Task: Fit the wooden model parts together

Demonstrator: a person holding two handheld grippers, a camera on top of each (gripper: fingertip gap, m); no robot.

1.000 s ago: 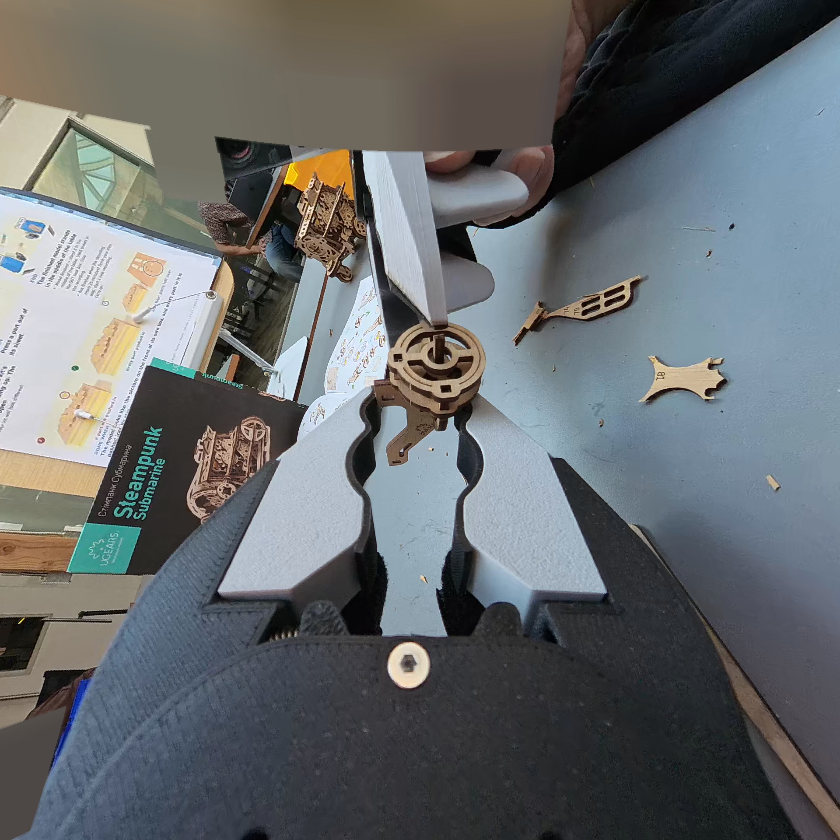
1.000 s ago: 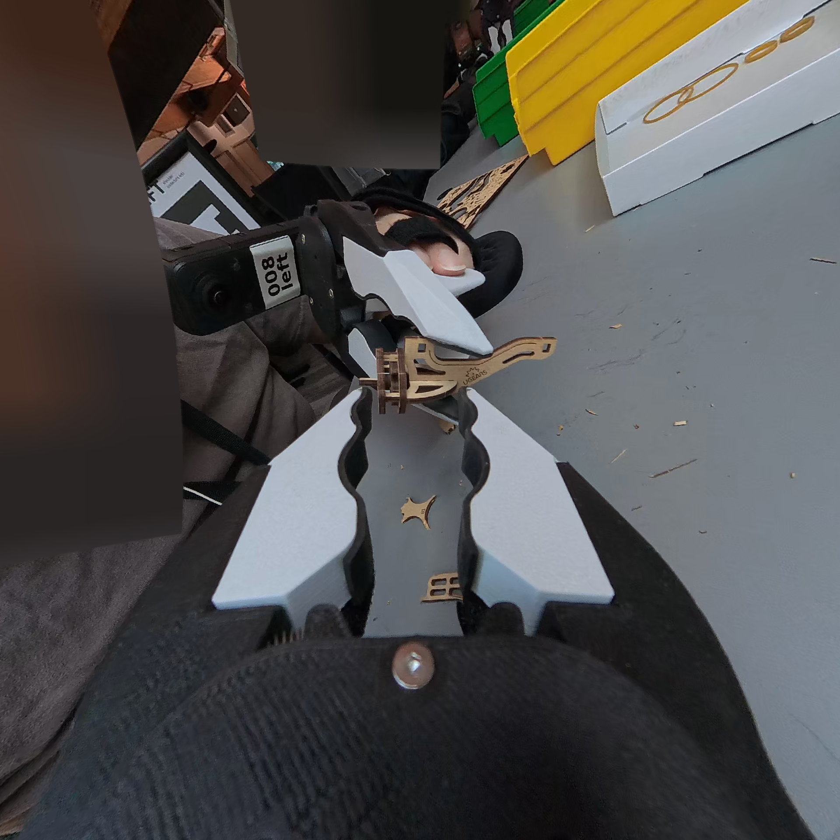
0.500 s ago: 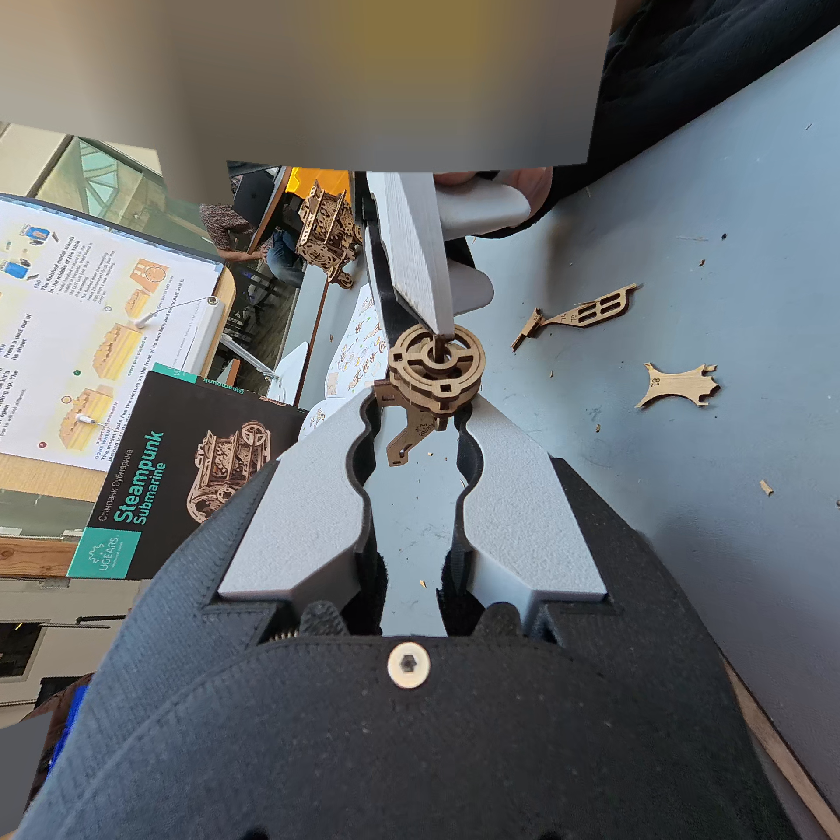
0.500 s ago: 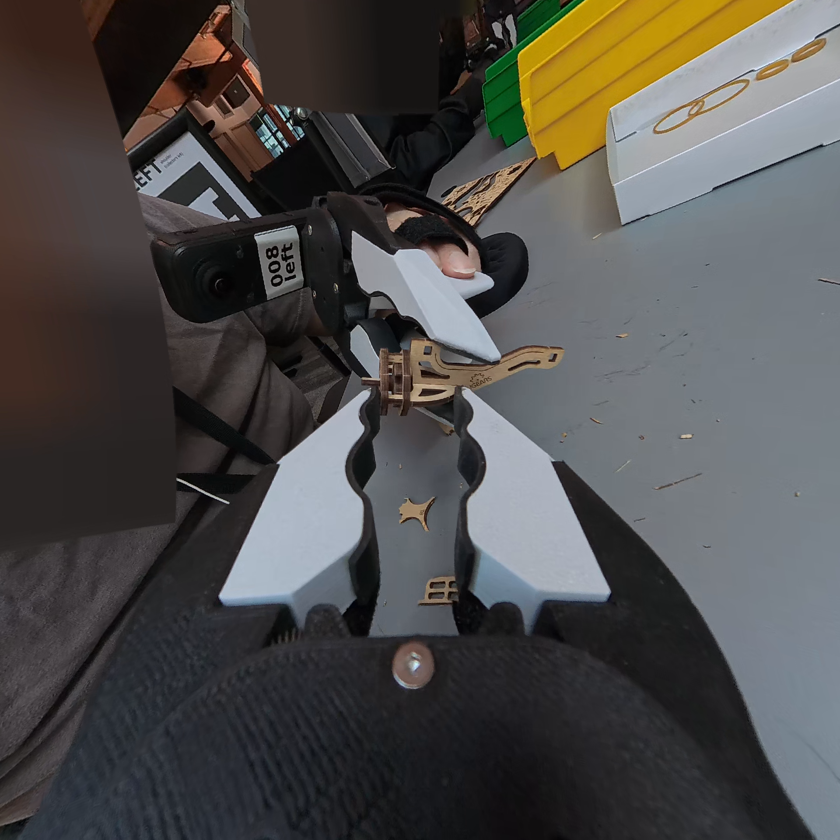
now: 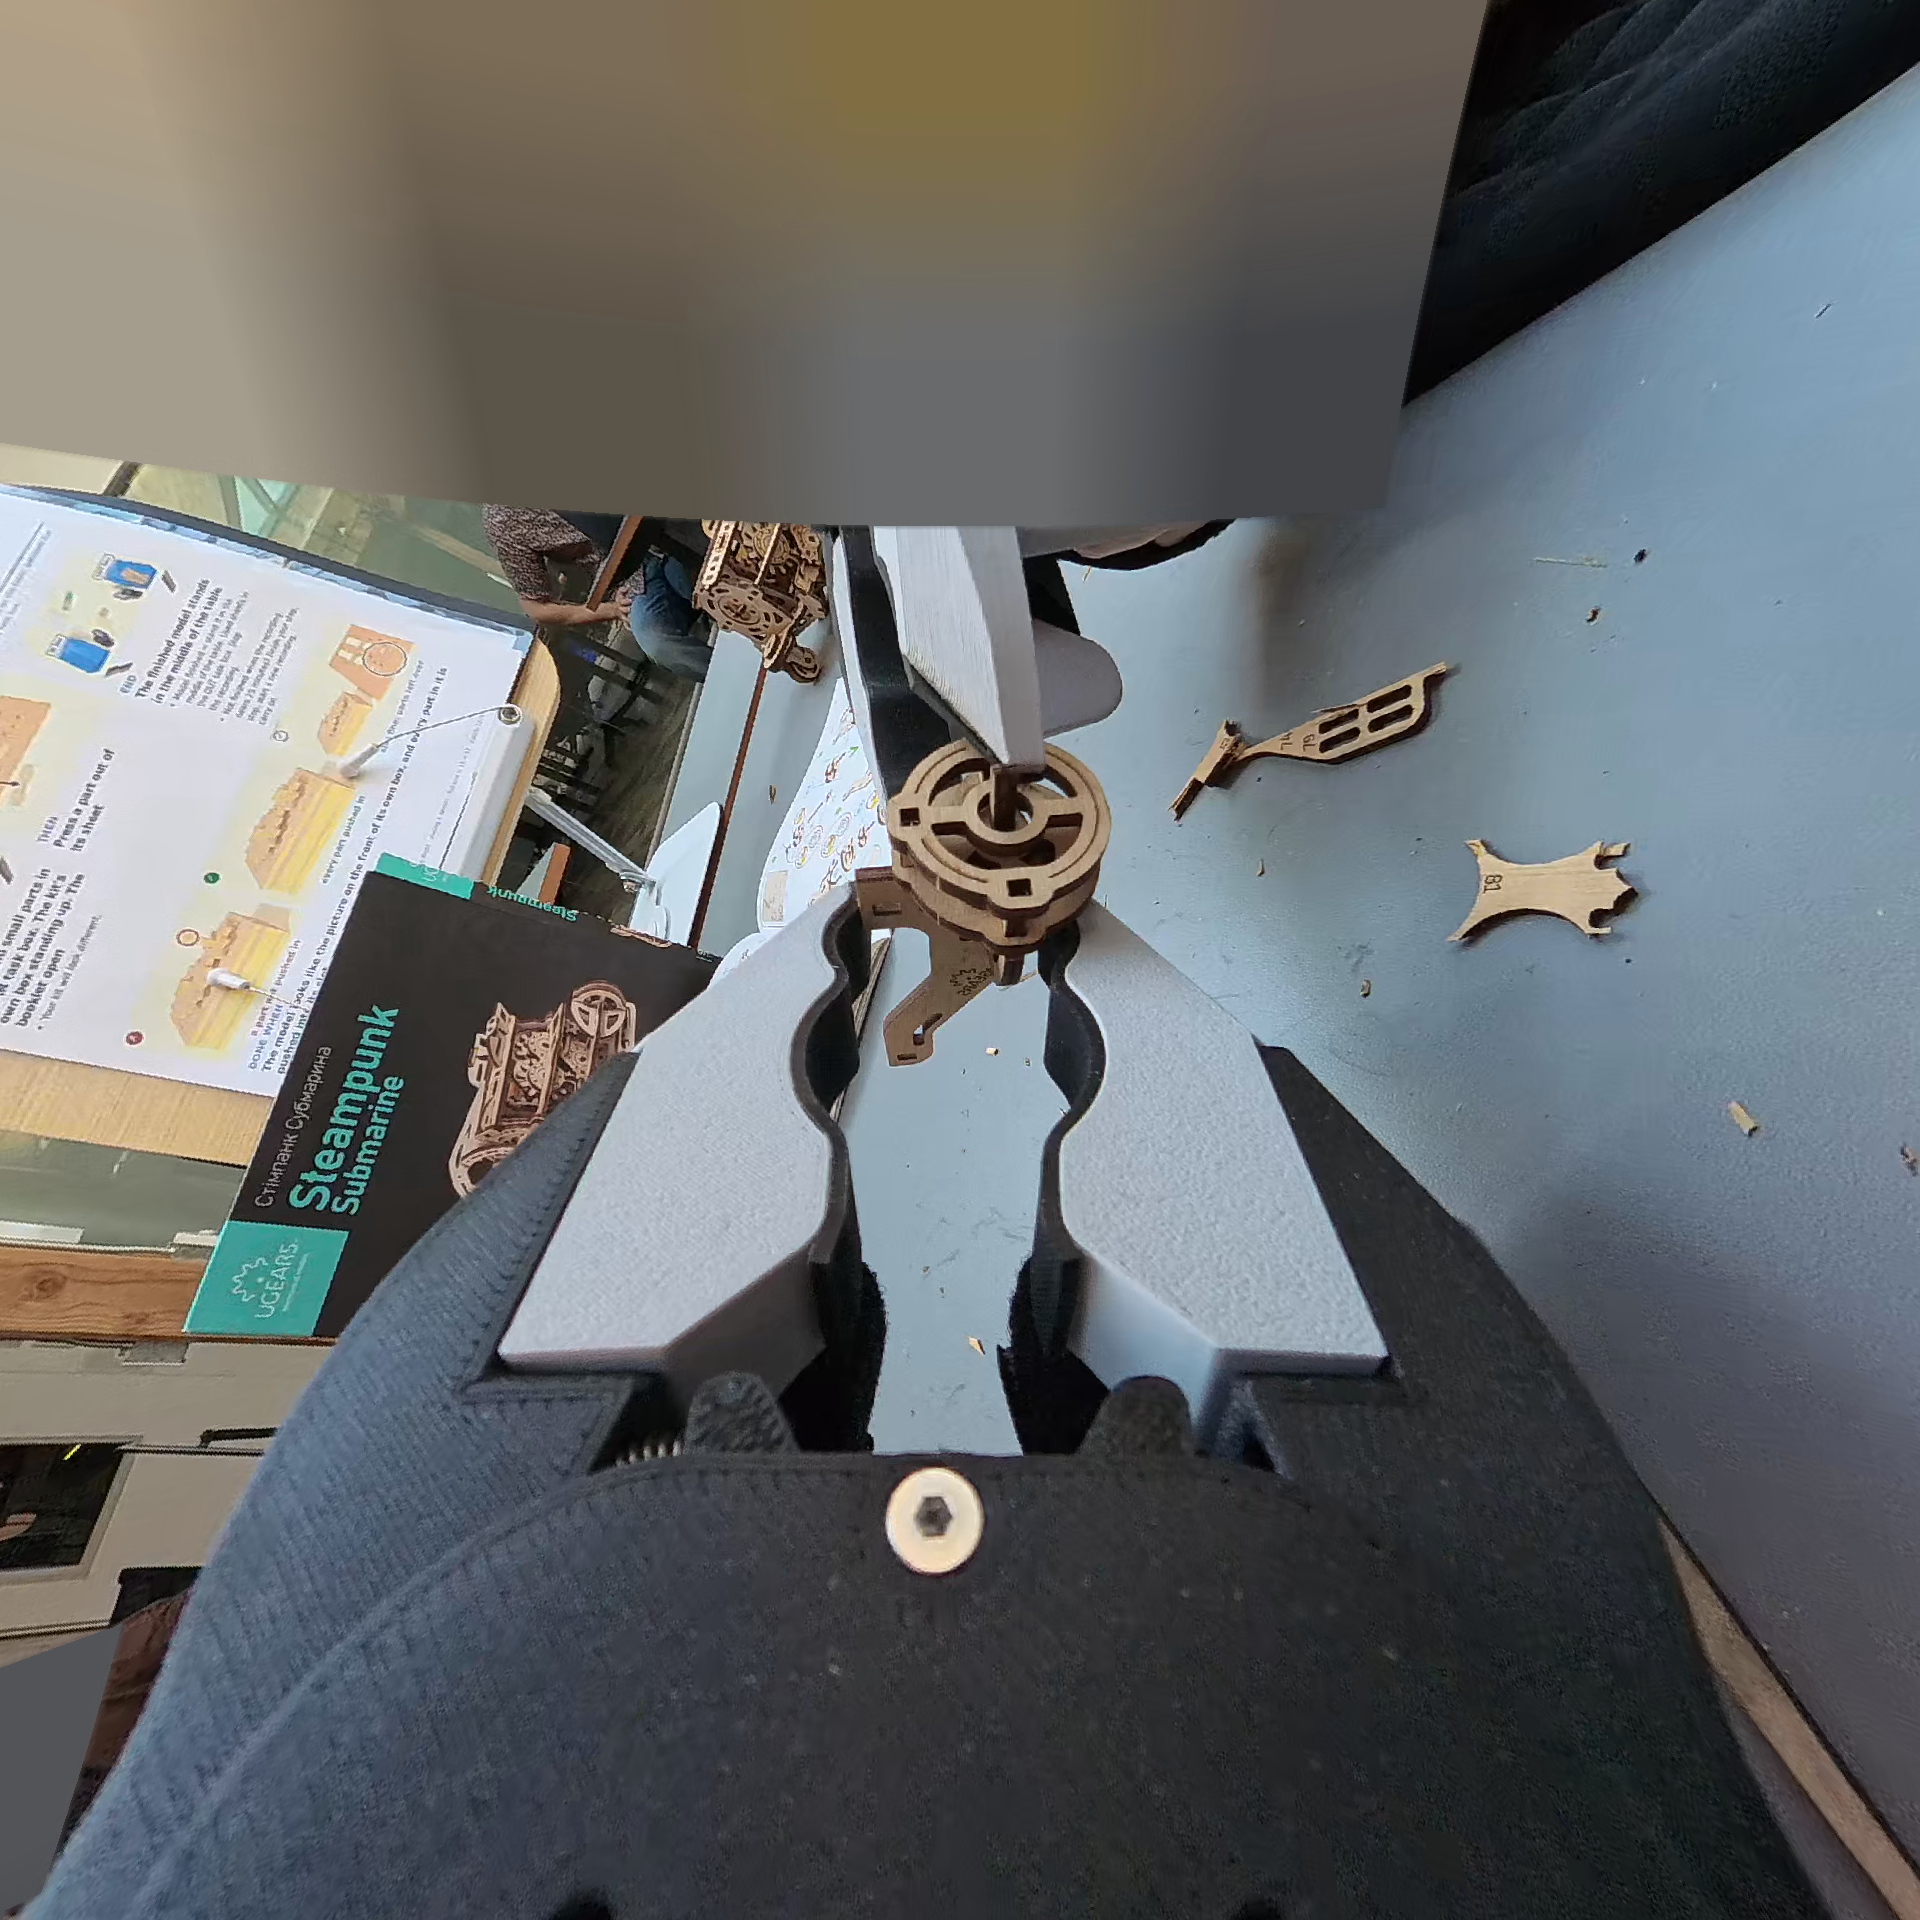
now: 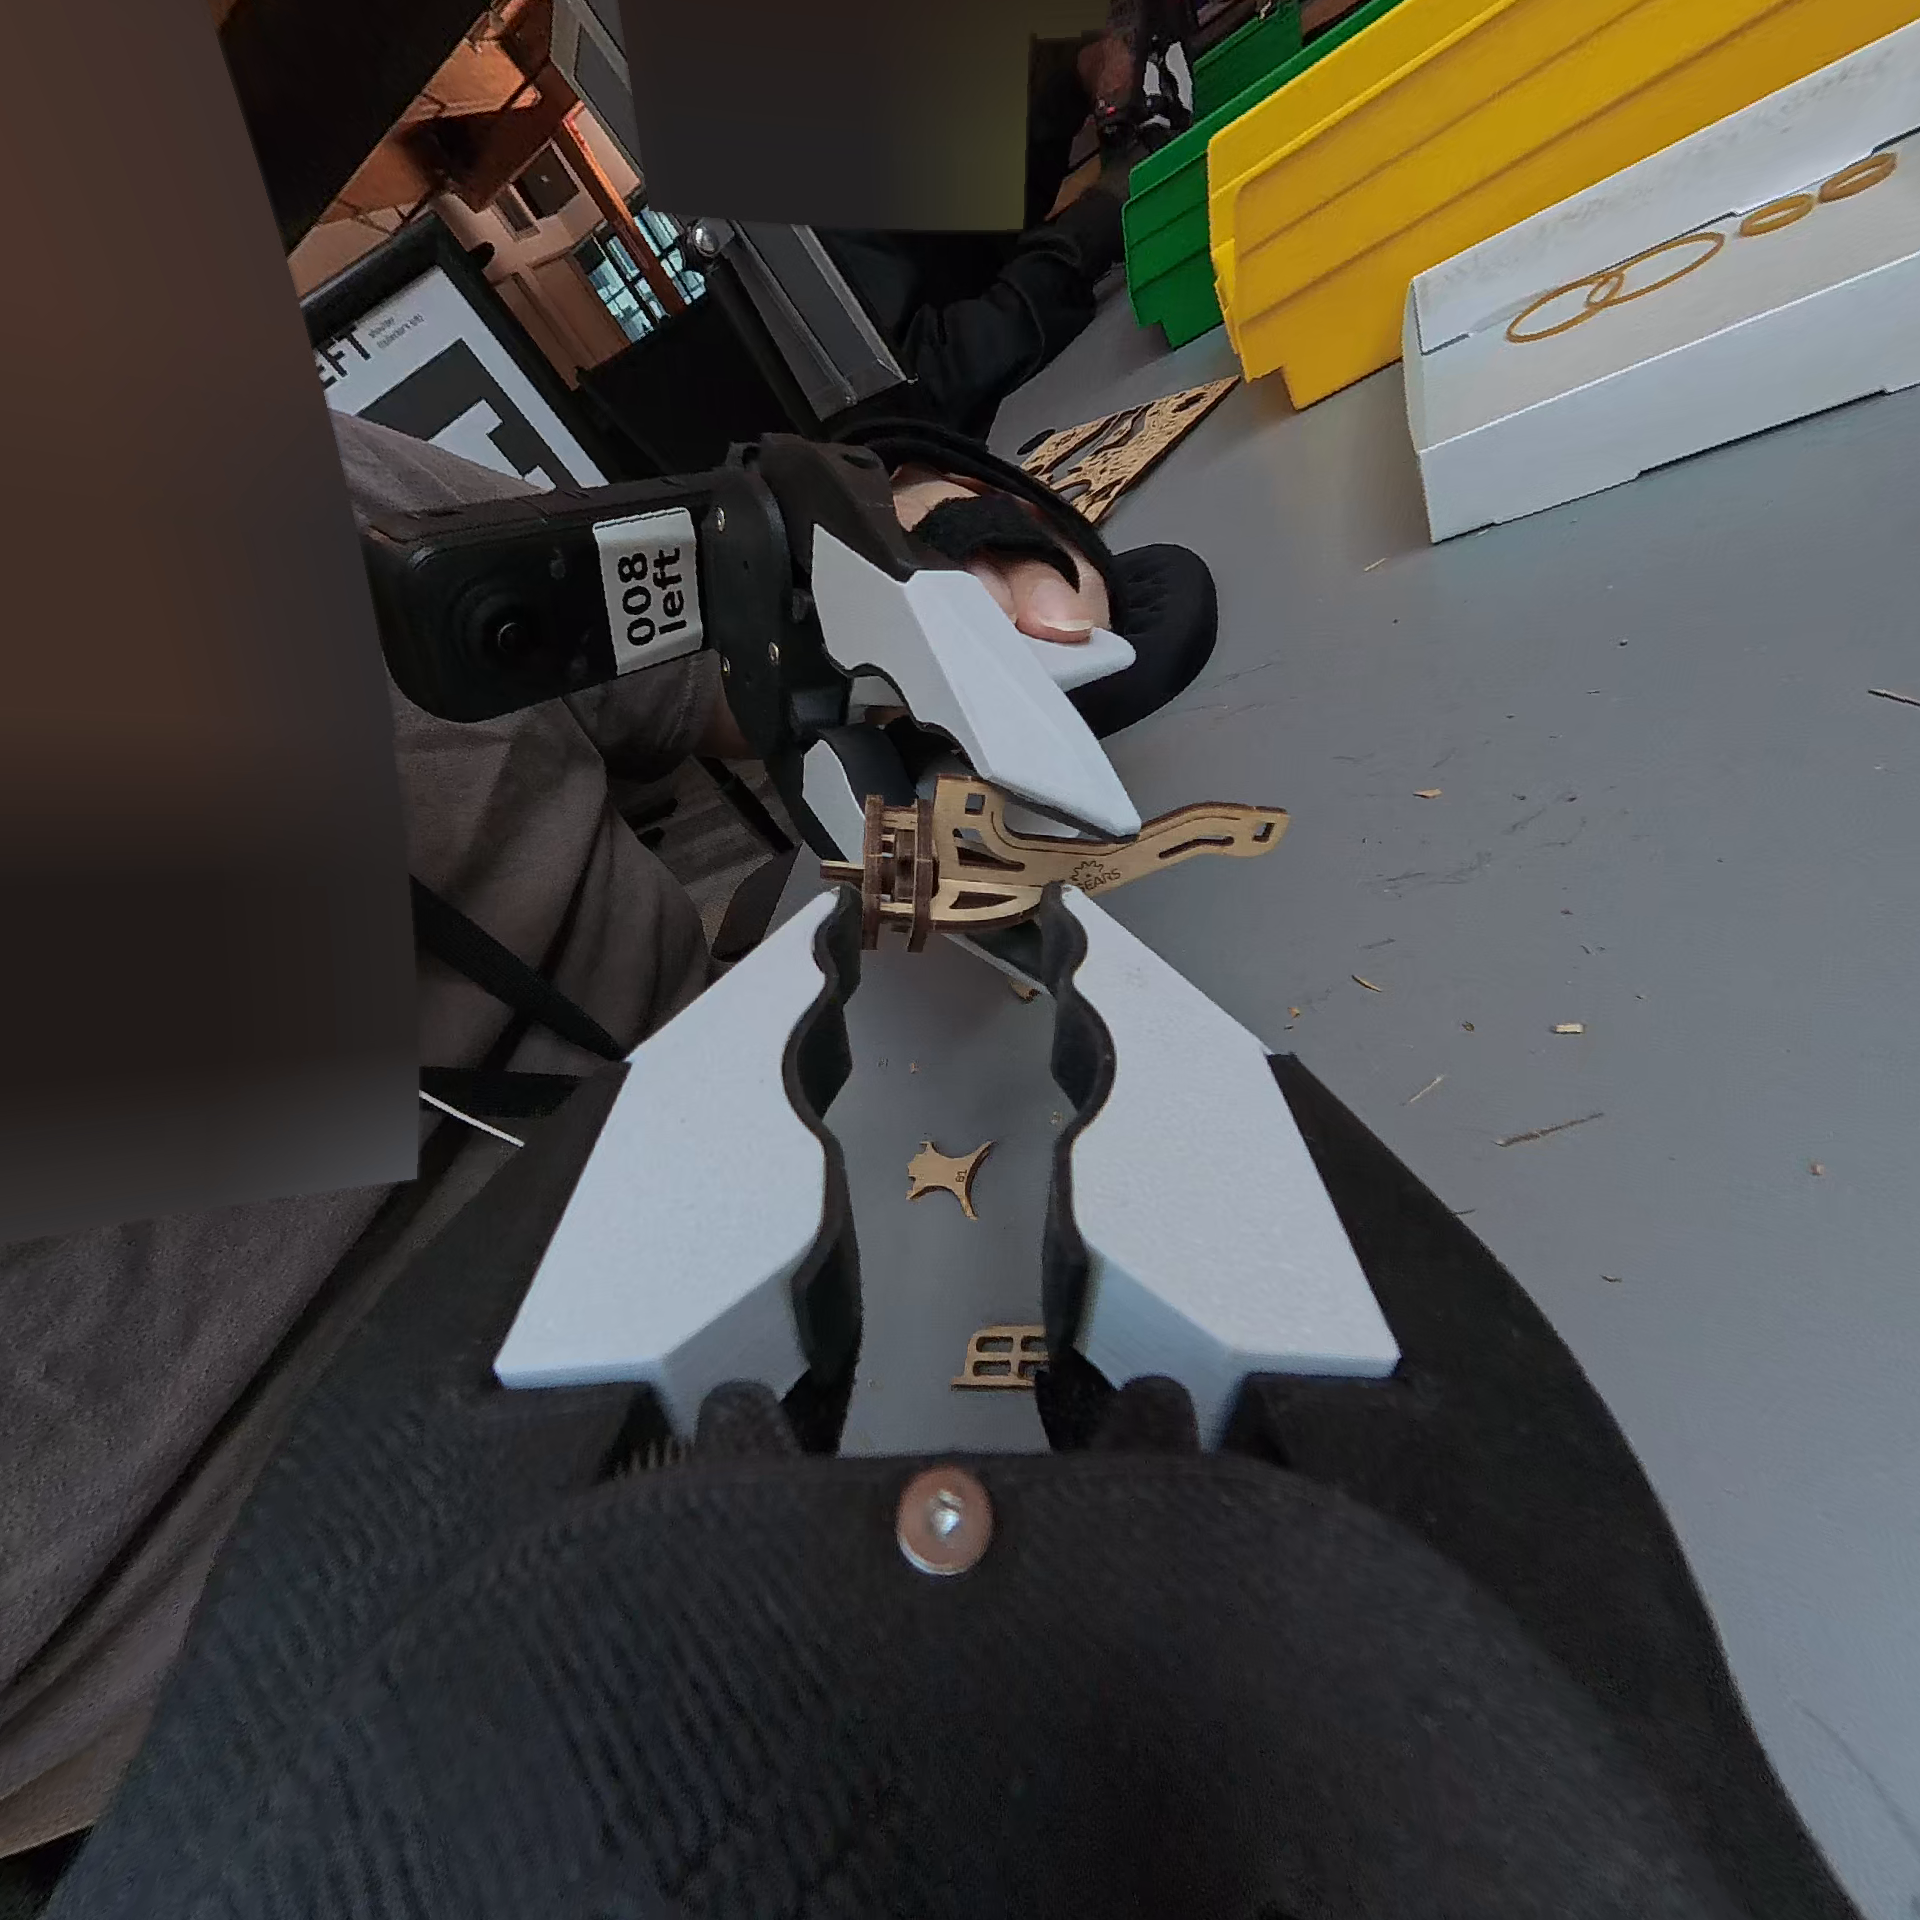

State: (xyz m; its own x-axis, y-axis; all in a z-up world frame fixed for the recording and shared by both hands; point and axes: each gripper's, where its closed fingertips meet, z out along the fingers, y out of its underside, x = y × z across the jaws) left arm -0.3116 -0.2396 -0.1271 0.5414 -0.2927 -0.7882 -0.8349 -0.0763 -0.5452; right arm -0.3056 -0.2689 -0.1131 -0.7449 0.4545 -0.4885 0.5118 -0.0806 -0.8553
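A wooden assembly (image 5: 997,831), a stacked round wheel on a flat curved arm, is held above the grey table (image 5: 1558,1143). My left gripper (image 5: 966,925) is shut on it at the fingertips. In the right wrist view the assembly (image 6: 1039,873) shows edge-on. My right gripper (image 6: 940,914) is shut across the wheel stack along its axle. The left gripper's fingers (image 6: 987,696) clamp the flat arm. In the left wrist view a right finger (image 5: 966,644) comes from above, its tip on the wheel's centre.
Two loose wooden pieces lie on the table: a slotted one (image 5: 1340,727) and a star-shaped one (image 5: 1548,894). A black and teal kit box (image 5: 343,1101) and an instruction sheet (image 5: 208,790) stand left. Yellow bins (image 6: 1507,177), green bins (image 6: 1174,239) and a white box (image 6: 1662,343) line the far side. The tips of both grippers are at nearly the same place.
Both grippers keep their hold on the assembly. The pair has drifted slightly over the table; the loose pieces sit a little differently in view.
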